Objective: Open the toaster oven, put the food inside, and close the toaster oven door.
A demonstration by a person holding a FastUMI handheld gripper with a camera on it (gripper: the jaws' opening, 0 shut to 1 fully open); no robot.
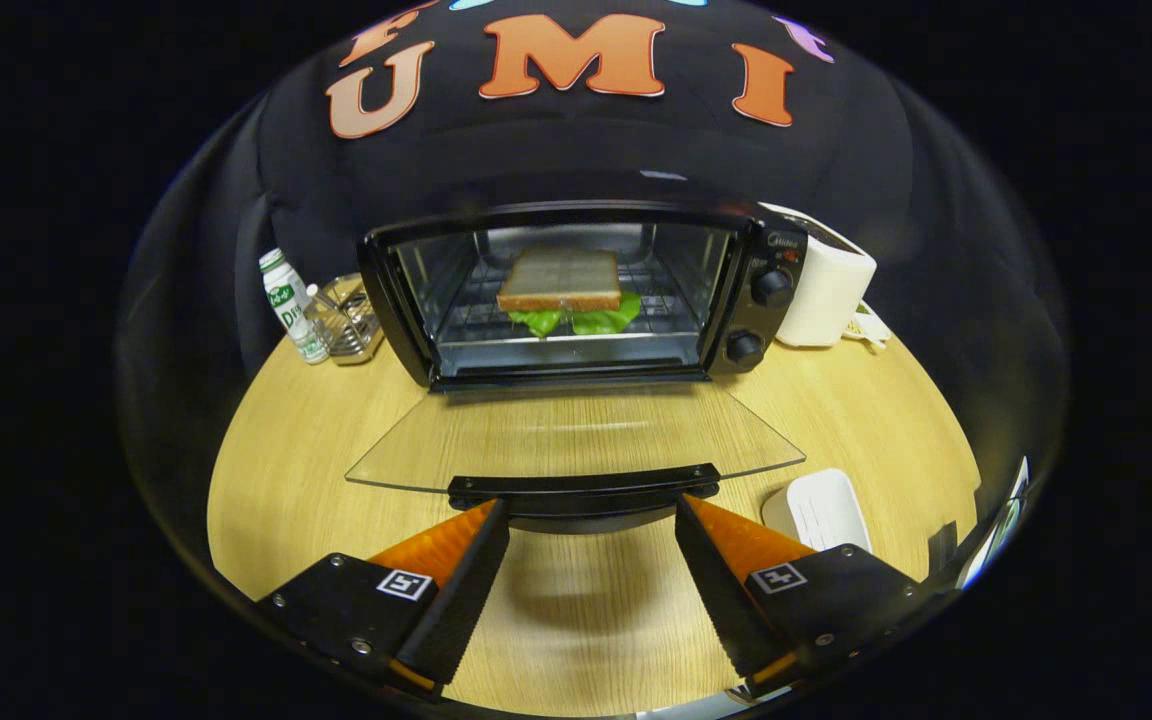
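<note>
On the desk (266,480) the sandwich (560,280) sat inside; your fingers (456,575) were spread near the door handle (584,490), which could slip if lifted off-centre.

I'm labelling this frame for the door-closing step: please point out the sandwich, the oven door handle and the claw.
sandwich (560,280): gripper view, on the top bread slice, inside the toaster oven.
door handle (583,491): gripper view, middle of the black bar, just ahead of the fingers.
claw (591,515): gripper view, midway between the open fingertips.
</note>
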